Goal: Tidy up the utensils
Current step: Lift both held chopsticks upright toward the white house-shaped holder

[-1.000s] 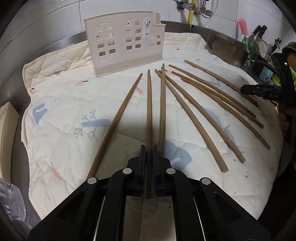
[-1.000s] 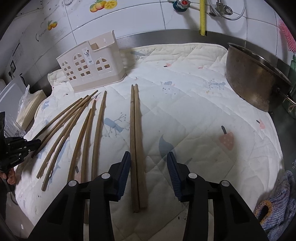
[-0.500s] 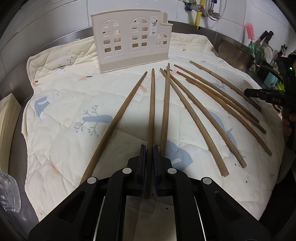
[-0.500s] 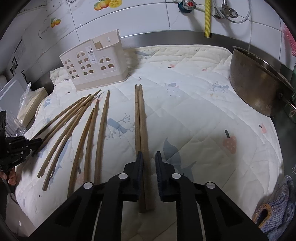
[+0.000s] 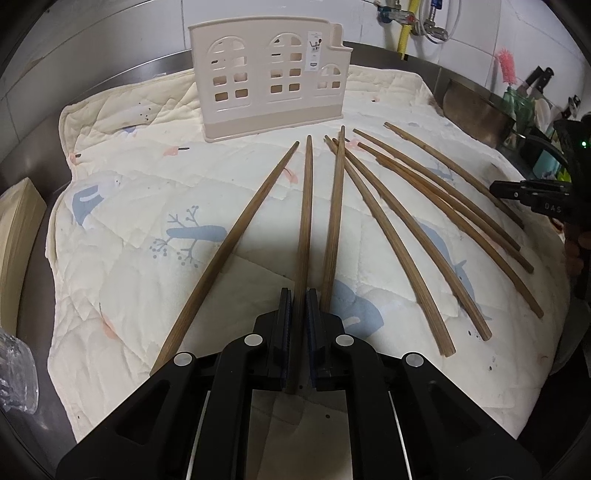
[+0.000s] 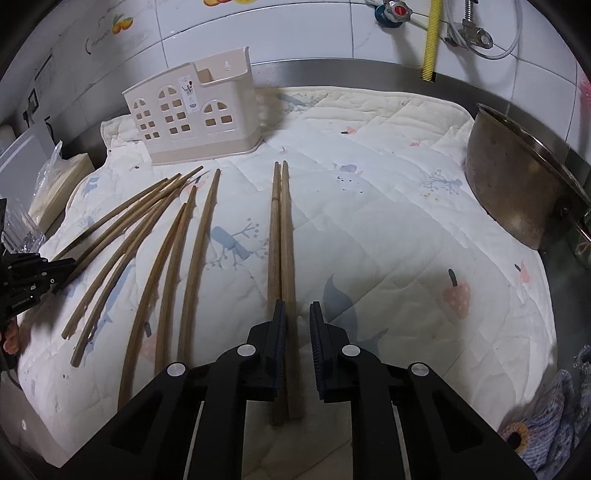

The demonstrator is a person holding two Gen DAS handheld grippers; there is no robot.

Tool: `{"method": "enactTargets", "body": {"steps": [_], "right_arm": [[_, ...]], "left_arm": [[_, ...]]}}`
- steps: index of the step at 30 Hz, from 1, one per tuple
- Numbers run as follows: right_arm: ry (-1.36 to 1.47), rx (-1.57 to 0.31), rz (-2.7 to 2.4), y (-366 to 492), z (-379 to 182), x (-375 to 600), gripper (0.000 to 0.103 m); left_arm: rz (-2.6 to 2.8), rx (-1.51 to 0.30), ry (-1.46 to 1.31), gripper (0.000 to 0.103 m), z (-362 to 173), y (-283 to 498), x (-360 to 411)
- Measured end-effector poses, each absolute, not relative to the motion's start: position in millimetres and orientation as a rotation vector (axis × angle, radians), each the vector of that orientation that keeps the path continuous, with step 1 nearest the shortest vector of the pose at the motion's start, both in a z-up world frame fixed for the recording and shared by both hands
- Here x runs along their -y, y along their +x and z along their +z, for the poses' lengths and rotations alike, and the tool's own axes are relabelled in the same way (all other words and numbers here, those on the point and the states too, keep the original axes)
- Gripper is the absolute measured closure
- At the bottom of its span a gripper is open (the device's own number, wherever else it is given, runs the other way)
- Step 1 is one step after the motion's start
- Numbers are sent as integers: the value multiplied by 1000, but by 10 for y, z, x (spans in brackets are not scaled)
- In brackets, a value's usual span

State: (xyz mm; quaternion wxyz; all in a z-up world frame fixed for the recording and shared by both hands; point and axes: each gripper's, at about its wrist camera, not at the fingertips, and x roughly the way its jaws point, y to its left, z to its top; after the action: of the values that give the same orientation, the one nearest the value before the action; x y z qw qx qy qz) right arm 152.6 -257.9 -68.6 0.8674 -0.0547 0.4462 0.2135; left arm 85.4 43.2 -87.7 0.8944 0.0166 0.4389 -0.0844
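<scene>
My left gripper (image 5: 299, 295) is clamped on one chopstick (image 5: 305, 221), whose long axis points straight away toward the holder (image 5: 271, 85) at the far edge. My right gripper (image 6: 297, 314) stands narrowly parted around a chopstick pair (image 6: 282, 240) (not pinching yet).

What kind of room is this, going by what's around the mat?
Probably a home kitchen counter: white wall tiles with a tap, a metal pot, and a knife with a brush beyond the beige utensil holder.
</scene>
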Motion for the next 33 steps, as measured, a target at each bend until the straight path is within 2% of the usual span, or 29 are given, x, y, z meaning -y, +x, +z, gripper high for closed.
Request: {"method": "enactTargets", "body": {"steps": [11,13,18,33], "right_arm": [[-193,-911,422,1469,-718,2495,90],[-190,-908,419,1472,-710,2494,95],[-167,-872,420,1417,-602,2529,96],[-136,-582,500,1423,501,2445,97]], "left_arm": [[-158,-901,34,94,-884,825,-388],[-156,-897,44,95,-883,832,-377],[-142,-891,-2,97,-846,823,-419],[-156,-687,-33,97,-10,780,-382]]}}
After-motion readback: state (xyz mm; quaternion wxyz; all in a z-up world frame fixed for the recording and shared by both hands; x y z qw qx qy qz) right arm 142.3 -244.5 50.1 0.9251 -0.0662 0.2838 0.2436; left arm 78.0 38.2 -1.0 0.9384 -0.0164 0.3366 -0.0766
